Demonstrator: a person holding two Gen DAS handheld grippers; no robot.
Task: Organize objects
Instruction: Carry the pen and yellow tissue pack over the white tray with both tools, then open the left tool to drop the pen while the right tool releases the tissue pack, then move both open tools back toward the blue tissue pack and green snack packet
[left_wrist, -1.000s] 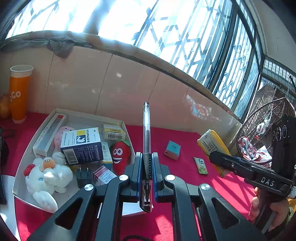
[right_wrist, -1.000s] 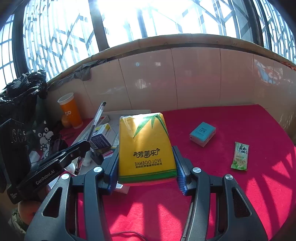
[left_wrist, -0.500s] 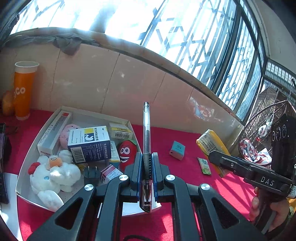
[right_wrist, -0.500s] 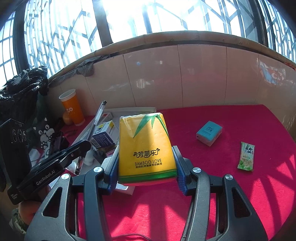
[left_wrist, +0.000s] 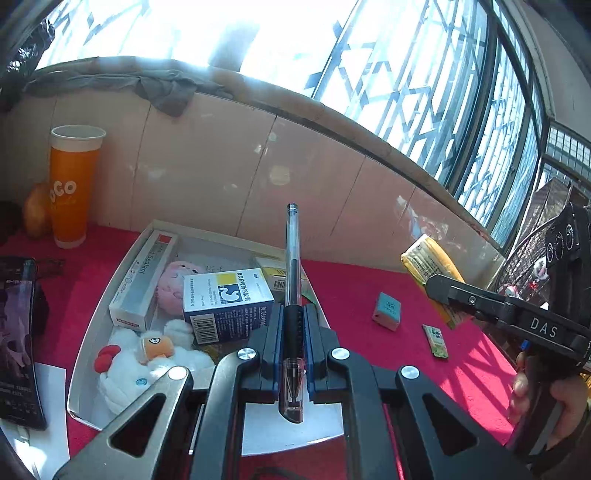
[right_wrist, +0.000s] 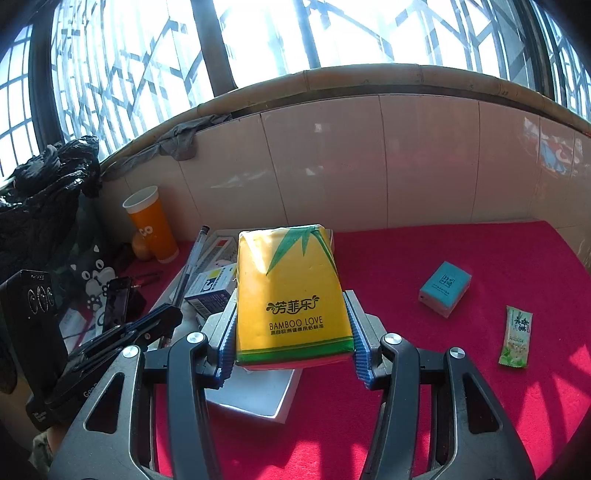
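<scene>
Gripping a clear pen (left_wrist: 291, 280) by its rubber sleeve, the left gripper (left_wrist: 293, 332) has its jaws pressed tight on the barrel, which points straight out ahead — a hold that looks meant for laying the pen lengthwise in the white tray (left_wrist: 110, 291) below it. The right gripper (right_wrist: 291, 332) has its jaws partly spread and clamped on the sides of a yellow tissue pack (right_wrist: 288, 288), carried above the tray's near corner (right_wrist: 258, 402); squeezing the soft pack across its width keeps it level.

Both loads seem bound for the tray, which already holds a blue-and-white box (left_wrist: 225, 299), a long sealant carton (left_wrist: 142, 280), a pink toy (left_wrist: 177, 273) and a white plush chicken (left_wrist: 136, 365). A teal box (right_wrist: 445, 288) and a green sachet (right_wrist: 515, 332) lie apart on the red counter (right_wrist: 443, 387), not yet collected.

Much is hidden — the left gripper covers the tray's near right part, and the pack blocks most of the tray from the right wrist view. Whether free room remains for the pack cannot be told. Window glare washes out everything above the tiled wall (right_wrist: 369, 158).
</scene>
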